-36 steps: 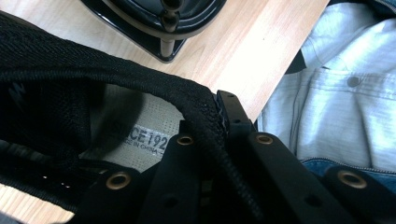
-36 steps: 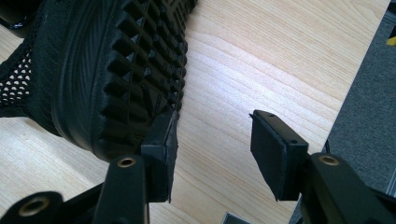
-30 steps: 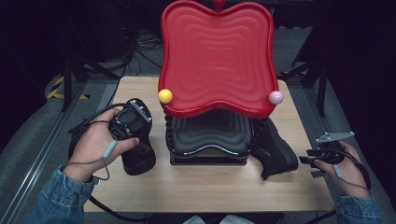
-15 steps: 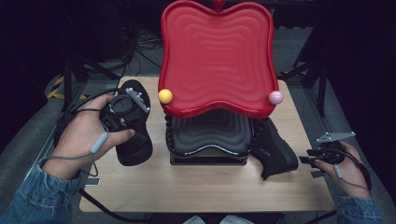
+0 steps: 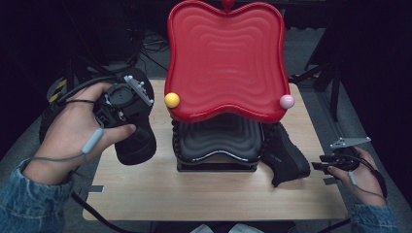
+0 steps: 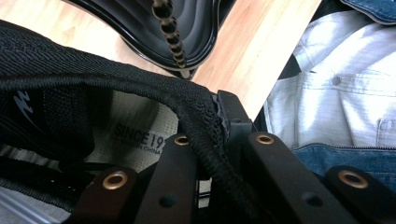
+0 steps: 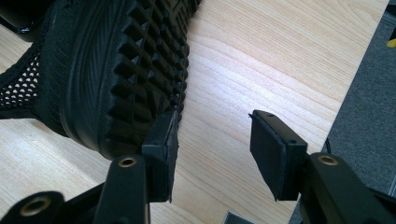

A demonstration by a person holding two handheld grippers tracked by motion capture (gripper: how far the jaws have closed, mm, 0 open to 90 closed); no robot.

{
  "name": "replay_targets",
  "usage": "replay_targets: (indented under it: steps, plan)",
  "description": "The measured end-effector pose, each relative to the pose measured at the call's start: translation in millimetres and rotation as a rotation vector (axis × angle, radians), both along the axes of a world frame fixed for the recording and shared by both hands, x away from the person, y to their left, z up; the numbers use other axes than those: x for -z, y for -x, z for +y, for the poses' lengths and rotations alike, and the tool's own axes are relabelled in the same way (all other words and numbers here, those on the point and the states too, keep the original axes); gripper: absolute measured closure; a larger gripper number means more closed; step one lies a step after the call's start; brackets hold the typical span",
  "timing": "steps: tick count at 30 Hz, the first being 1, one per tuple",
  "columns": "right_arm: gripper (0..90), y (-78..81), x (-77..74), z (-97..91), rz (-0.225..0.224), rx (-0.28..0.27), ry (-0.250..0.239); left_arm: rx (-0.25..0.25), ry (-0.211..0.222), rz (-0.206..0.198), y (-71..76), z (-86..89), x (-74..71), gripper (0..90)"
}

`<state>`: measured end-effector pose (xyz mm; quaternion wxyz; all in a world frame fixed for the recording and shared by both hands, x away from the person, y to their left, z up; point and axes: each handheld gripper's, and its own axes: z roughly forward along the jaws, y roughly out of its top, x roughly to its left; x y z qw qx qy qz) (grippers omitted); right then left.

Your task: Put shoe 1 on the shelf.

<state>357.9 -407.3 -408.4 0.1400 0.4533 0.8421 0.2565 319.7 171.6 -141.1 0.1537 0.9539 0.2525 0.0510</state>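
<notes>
Left gripper (image 5: 127,99) found clamped on collar of left black shoe (image 5: 138,143); shoe raised off bench (image 5: 204,194) since a second earlier, carried beside black shoe rack (image 5: 216,145). Judged: lift under way, placement pending. Right gripper (image 7: 212,140) seen unmoved, jaws apart, beside sole of second shoe (image 7: 116,70), lying on bench.

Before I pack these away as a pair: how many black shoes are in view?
2. One shoe hangs at the table's left, its collar pinched in the left tongs. The other lies right of the black tray stack. More could be hidden behind it.
</notes>
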Motion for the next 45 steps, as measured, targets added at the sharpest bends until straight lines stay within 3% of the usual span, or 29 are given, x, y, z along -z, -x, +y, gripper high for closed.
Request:
replay_targets:
  steps: [13,26,31,40,45]
  plan:
    - [52.5,0.7,-3.4,-0.2,-0.010,-0.007,-0.013,0.010,0.009,-0.069,3.3,-4.9,-48.5,86.0]
    - [52.1,2.7,-7.0,-5.6,-0.025,0.002,-0.018,0.029,-0.028,-0.149,1.3,-17.8,-71.4,86.1]
    - [52.0,2.0,-6.8,-3.1,-0.027,-0.007,-0.013,0.071,-0.050,-0.199,3.4,-23.8,-79.9,85.8]
    - [52.0,0.7,-6.0,3.1,-0.016,-0.022,-0.010,0.105,-0.052,-0.266,9.6,-33.8,-92.8,85.8]
    - [52.3,0.5,-4.8,4.4,-0.011,-0.020,-0.007,0.119,-0.035,-0.279,10.6,-37.8,-99.0,85.8]
